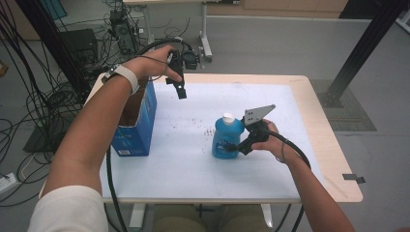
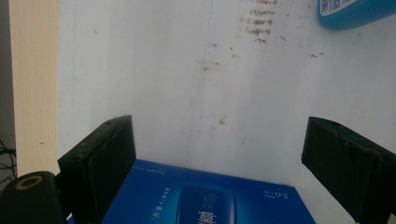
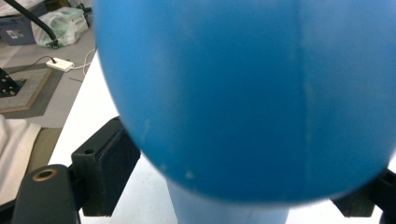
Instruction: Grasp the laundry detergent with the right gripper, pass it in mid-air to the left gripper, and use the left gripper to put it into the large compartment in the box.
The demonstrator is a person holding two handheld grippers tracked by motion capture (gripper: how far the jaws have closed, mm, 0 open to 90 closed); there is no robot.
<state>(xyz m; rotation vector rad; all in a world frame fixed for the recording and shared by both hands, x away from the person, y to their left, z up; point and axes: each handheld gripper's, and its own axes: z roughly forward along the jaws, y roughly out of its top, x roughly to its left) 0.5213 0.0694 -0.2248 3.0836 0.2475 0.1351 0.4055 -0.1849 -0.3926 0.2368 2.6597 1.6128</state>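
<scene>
Blue plastic is what the right claw point(image 1: 233, 146) has between its jaws: a bottle point(image 1: 226, 136) with a white cap stands upright on the white table point(image 1: 193, 159), right of its middle, and the jaws reach around its lower body from the right. In the right gripper view the bottle point(image 3: 252, 93) bulges close before the lens, with one black jaw just beside its left flank and the other half hidden at the lower right; whether the pads press on it I cannot tell. The left claw point(image 1: 180, 89) hangs in the air above the far left part of the table, jaws spread wide with nothing between them, as the left gripper view shows. Under it stands an open blue cardboard box point(image 1: 138, 123) at the table's left edge, well apart from the bottle; its top face point(image 2: 201, 200) with pale print is cut off at the bottom of the left gripper view. Small brown specks point(image 1: 205, 128) dot the table between box and bottle. On the floor beyond lie tangled black cables point(image 1: 29, 96), too blurred to sort out.
</scene>
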